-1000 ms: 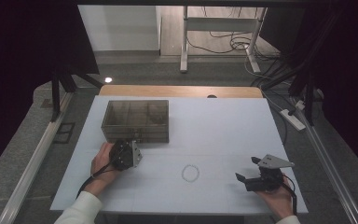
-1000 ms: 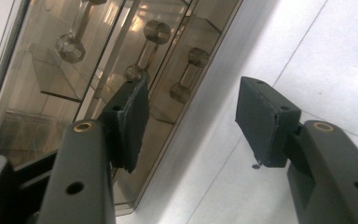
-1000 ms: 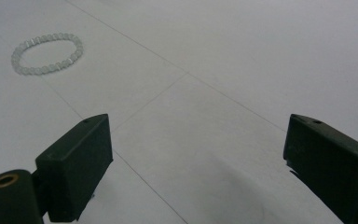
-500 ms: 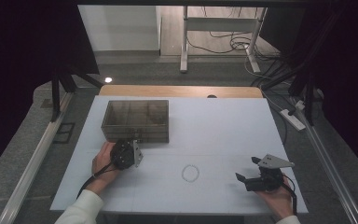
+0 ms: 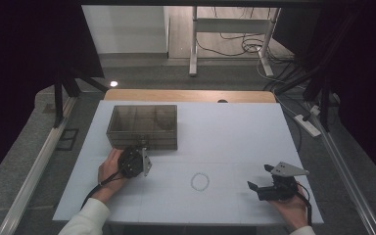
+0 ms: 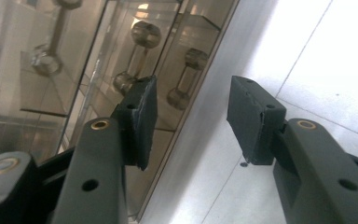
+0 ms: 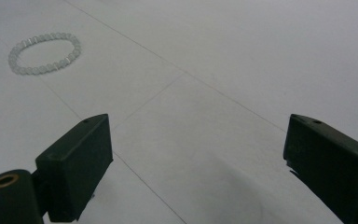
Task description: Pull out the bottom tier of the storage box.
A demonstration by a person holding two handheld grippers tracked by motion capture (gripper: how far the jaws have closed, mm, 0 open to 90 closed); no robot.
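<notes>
Evidently the smoky, see-through acrylic box (image 5: pixel 143 126) with small knobbed lids was the thing in hand: it looked rigid, light and slick-walled, likely to skid if pushed, so its front lip or a knob seemed the surest hold. Just at its near wall the left gripper (image 6: pixel 193 116) had its jaws closing, nothing yet pressed between them. Well right of the box, past a pale bead bracelet (image 5: pixel 199 181), the right gripper (image 7: pixel 196 163) gaped wide and empty.
</notes>
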